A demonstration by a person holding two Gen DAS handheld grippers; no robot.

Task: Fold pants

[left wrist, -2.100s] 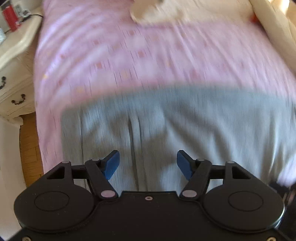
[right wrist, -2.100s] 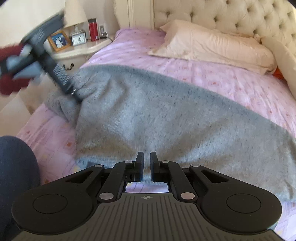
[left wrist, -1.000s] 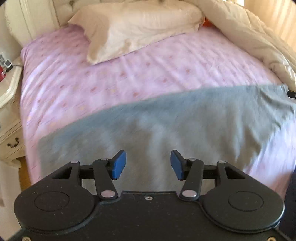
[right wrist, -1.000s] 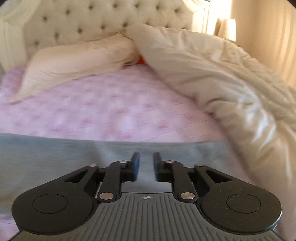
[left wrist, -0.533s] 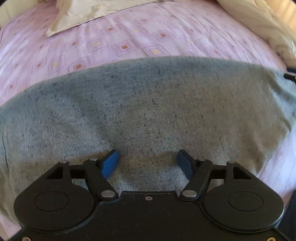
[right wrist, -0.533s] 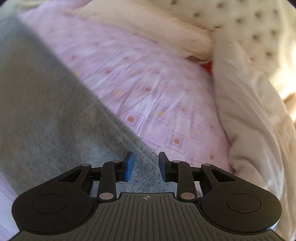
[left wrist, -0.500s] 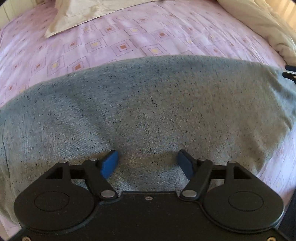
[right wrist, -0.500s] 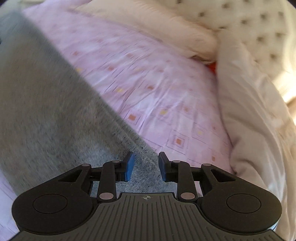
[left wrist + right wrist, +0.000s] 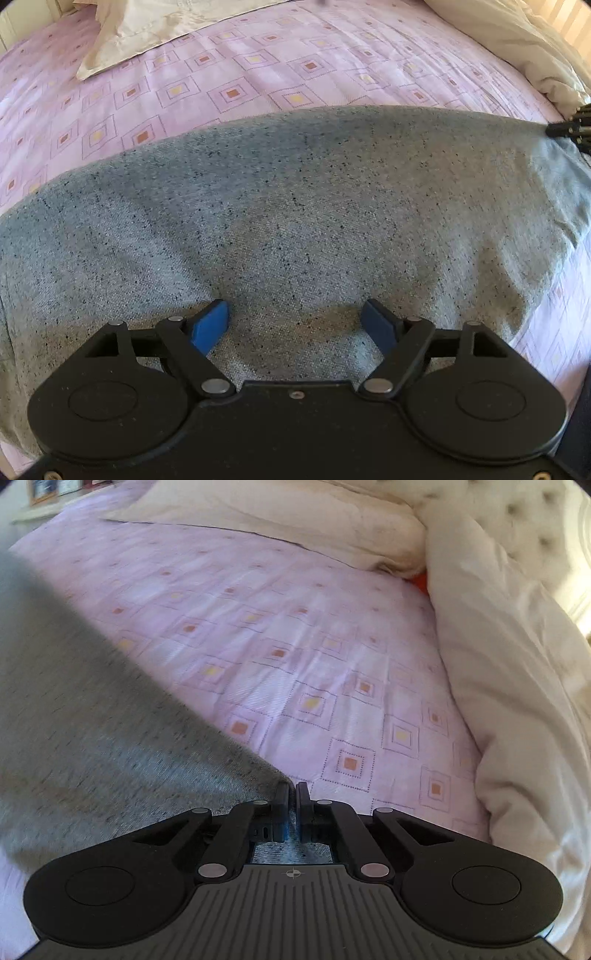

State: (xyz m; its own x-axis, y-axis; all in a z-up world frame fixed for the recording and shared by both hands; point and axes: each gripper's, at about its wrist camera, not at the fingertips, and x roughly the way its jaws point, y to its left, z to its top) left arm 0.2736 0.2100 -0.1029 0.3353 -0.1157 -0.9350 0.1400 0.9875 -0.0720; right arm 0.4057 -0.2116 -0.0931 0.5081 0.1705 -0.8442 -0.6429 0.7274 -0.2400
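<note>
The pants (image 9: 314,206), one speckled grey knit, lay flat across the bed's pink bedsheet (image 9: 236,74), printed with small squares. Your left hand-held gripper (image 9: 294,319) stood released over the cloth, its two blue pads having just spread wider. Your right hand-held gripper (image 9: 291,806) had just clenched on the pants' edge. One cream pillow (image 9: 277,520) and one puffy duvet (image 9: 517,686) lay beyond.

pants (image 9: 92,738) blurred, cropped left — duvet (image 9: 517,664) cut off right
</note>
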